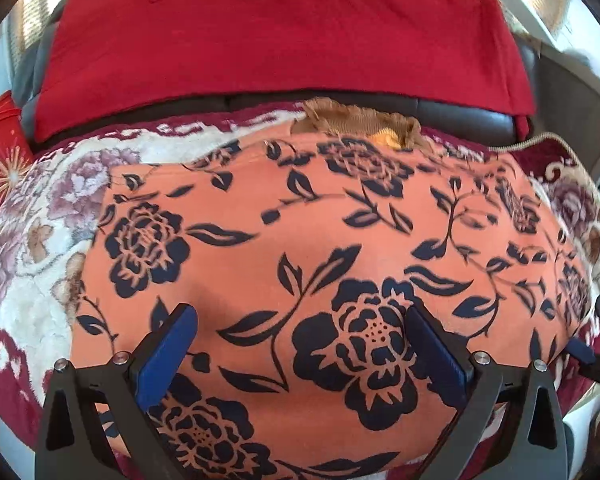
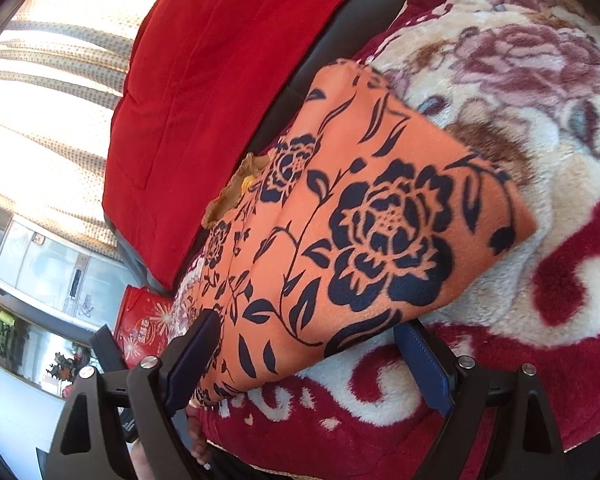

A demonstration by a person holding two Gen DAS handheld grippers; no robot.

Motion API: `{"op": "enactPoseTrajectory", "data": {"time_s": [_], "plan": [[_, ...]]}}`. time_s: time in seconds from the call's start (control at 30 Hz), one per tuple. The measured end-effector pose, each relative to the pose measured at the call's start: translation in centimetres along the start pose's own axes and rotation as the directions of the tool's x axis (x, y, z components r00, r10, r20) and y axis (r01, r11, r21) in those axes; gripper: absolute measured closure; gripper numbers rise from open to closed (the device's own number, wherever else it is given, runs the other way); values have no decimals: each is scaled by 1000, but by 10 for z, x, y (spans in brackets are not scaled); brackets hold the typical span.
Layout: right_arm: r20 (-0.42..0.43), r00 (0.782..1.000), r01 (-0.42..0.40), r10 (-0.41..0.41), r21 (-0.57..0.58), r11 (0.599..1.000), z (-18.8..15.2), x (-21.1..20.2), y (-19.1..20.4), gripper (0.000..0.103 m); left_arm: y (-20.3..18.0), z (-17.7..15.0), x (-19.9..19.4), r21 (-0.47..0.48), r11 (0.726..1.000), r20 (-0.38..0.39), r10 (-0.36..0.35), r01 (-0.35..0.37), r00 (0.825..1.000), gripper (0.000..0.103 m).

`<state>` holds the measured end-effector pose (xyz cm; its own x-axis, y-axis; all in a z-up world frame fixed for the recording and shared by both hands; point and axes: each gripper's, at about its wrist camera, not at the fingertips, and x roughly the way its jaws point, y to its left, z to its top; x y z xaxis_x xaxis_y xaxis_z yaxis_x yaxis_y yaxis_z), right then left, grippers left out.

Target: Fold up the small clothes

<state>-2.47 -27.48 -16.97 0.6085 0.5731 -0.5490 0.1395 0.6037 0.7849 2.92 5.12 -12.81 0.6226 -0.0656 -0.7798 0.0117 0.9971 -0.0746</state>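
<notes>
- The orange floral garment [image 1: 300,240] lies spread flat across the plush blanket [image 1: 28,304], reaching its front edge.
- Soft, light, limp; it likely drapes, so pinch a hem corner.
- Left gripper [image 1: 300,344] and right gripper [image 2: 312,364] both gape wide, holding nothing.

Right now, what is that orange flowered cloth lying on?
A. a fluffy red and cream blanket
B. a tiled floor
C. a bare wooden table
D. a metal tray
A: the orange flowered cloth lies spread on a fluffy red and cream blanket, whose pile shows along its edges in both views.
</notes>
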Motion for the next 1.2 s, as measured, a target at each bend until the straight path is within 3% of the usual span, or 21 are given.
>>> {"op": "enactPoseTrajectory", "data": {"time_s": [0.13,0.33,0.37,0.4,0.43,0.5,0.53,0.6,0.63,0.7,0.73,0.77,0.83,0.87,0.9,0.97,1.2], "plan": [[41,999,-4,1,73,997,10,-7,-16,12,0,4,-10,11,1000,58,-3,2,998,0],[90,996,-34,21,155,987,33,2,-31,14,-7,0,12,32,999,-10,31,-31,999,0],[96,995,-16,4,122,992,36,4,-27,31,-6,-1,13,21,999,-6,30,-30,1000,0],[77,996,29,-34,69,997,40,8,-21,88,-6,-1,13,16,999,-10,30,-30,1000,0],[67,996,59,-62,47,997,42,10,-17,88,-5,0,13,13,1000,-14,28,-28,1000,0],[93,990,113,-110,-27,993,41,2,2,89,-5,-1,12,20,999,-19,31,-31,999,0],[156,975,179,-158,-132,975,35,-12,27,89,-6,0,12,27,999,-19,35,-34,999,0],[219,957,240,-192,-221,945,20,-26,49,90,-5,1,11,44,998,-13,46,-45,999,0],[226,945,287,-234,-239,927,15,-26,49,90,-4,2,11,49,998,-9,48,-48,999,0],[159,945,314,-286,-205,927,17,-10,25,86,-4,2,10,42,998,-8,49,-49,999,0],[83,960,277,-268,-112,955,20,-2,-1,84,-4,3,11,39,998,-11,51,-51,999,0],[41,981,187,-187,4,982,22,-1,-24,79,-5,3,10,39,998,-11,53,-53,999,0],[74,993,91,-97,89,992,23,-12,-41,69,-6,2,7,48,997,-2,59,-59,998,0],[86,992,80,-88,88,993,25,-17,-41,59,-7,2,7,56,996,2,64,-64,998,0],[93,993,70,-78,83,994,26,-18,-39,40,-8,2,7,59,996,3,67,-67,998,0],[103,993,44,-50,60,997,28,-21,-33,27,-9,3,8,55,996,1,71,-71,998,0],[80,995,51,-52,25,998,31,-9,-22,26,-11,5,5,53,996,4,75,-75,997,0]]}}
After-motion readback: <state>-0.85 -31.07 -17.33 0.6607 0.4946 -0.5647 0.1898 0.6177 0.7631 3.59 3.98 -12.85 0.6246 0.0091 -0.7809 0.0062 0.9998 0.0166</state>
